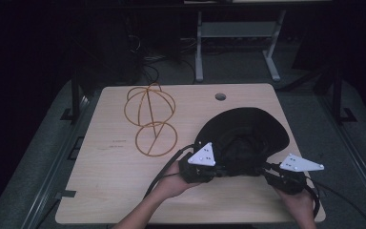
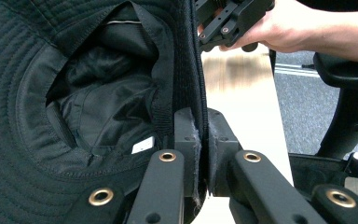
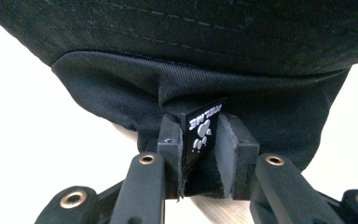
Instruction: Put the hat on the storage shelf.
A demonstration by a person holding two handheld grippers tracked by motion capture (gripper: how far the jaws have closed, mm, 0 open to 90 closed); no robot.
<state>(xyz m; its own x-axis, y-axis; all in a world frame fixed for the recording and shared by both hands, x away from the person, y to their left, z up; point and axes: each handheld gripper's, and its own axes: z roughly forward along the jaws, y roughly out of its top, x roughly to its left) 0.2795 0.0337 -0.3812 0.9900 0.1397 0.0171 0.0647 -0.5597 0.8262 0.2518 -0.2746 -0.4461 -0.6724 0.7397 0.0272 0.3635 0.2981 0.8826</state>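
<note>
Black cloth is what both tools have hold of — a bucket hat (image 1: 240,136) lying crown-down, its hollow facing up, near the right edge of the surface (image 1: 114,191). The left hand-held gripper (image 2: 200,154) is pressed together on the brim's near rim; in the left gripper view the stitched edge stands upright between its pads, pinched thin. The right hand-held gripper (image 3: 200,154) pinches a fold of the hat's cloth together with a small logo tag (image 3: 203,128), and its jaws stand a little wider because the bunched fabric is thicker there.

Judging by the 2 grips set apart on the hat's near side, the person means to keep the soft hat spread and under control, so that it can be lifted without collapsing. Holding by rim and fold, not by the loose lining (image 2: 98,93), gives each pad something firm to bite.

Near the far left corner stands a wire stand (image 1: 150,117) — 2 hoops crossed above a ring base — well apart from the hat. Probably that is where the hat is meant to go, though no move toward it shows.
</note>
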